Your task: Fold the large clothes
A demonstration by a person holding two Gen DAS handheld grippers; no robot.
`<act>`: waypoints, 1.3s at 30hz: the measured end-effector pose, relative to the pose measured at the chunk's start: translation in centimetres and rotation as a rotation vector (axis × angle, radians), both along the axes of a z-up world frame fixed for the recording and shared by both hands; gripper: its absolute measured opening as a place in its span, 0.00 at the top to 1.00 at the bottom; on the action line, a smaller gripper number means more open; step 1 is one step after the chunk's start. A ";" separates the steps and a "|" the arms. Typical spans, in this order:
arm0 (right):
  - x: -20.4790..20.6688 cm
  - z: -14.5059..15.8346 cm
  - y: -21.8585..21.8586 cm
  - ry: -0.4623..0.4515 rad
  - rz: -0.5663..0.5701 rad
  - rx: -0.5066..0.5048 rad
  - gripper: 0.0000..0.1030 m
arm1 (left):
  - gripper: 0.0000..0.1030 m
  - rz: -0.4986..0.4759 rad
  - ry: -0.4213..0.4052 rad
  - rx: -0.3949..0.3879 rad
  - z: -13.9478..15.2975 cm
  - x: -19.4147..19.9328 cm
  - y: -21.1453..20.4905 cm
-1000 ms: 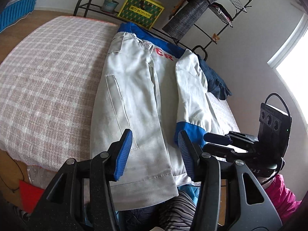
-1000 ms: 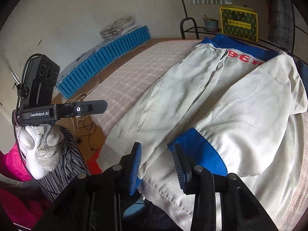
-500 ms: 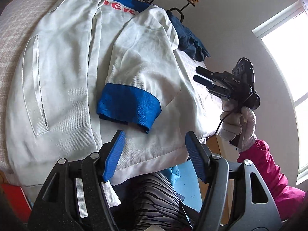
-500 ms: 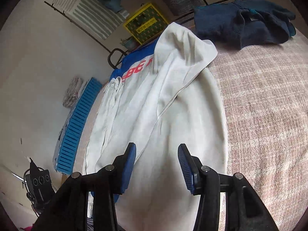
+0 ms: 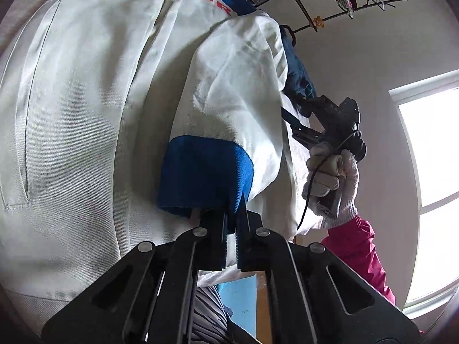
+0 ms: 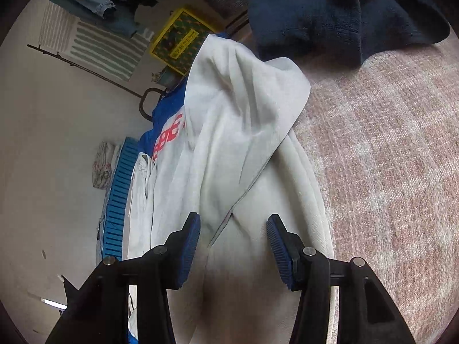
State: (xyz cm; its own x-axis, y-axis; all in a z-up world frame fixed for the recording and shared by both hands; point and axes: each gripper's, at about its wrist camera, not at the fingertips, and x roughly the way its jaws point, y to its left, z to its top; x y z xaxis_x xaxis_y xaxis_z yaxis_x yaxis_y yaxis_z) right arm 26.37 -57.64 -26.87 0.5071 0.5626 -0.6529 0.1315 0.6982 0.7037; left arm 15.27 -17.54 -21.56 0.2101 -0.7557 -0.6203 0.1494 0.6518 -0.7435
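A white jacket with a blue collar and red letters lies spread on the bed. One sleeve is folded over its body and ends in a blue cuff. My left gripper is shut on the edge of that blue cuff. My right gripper is open, its blue pads on either side of the jacket's white body, close above the cloth. It also shows in the left wrist view, held by a gloved hand at the jacket's right edge.
The bed has a pink checked cover. A dark blue garment lies on it beyond the jacket. A clothes rack, a yellow box and a blue slatted panel stand past the bed.
My left gripper moved forward onto the sleeve and closed on the blue cuff. My right gripper came lower and closer over the jacket's body and stays open.
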 end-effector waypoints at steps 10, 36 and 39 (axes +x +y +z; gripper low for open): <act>4.5 0.9 -1.4 -0.016 -0.007 -0.058 0.99 | 0.99 -0.029 -0.092 0.001 6.3 -3.6 1.3; -18.4 3.9 -0.6 -0.030 0.158 0.015 0.57 | 0.48 -0.153 -0.049 0.071 2.3 -1.6 -2.7; -20.5 2.3 0.9 -0.002 0.178 0.017 0.49 | 0.48 -0.156 0.009 0.060 0.4 0.0 -3.6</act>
State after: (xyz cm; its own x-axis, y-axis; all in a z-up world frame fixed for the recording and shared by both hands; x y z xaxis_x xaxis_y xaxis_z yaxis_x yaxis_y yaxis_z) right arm 5.90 -56.72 -24.61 0.4001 0.6541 -0.6419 0.0056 0.6986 0.7155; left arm 15.29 -21.17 -21.21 0.0870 -0.7402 -0.6667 0.2461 0.6645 -0.7056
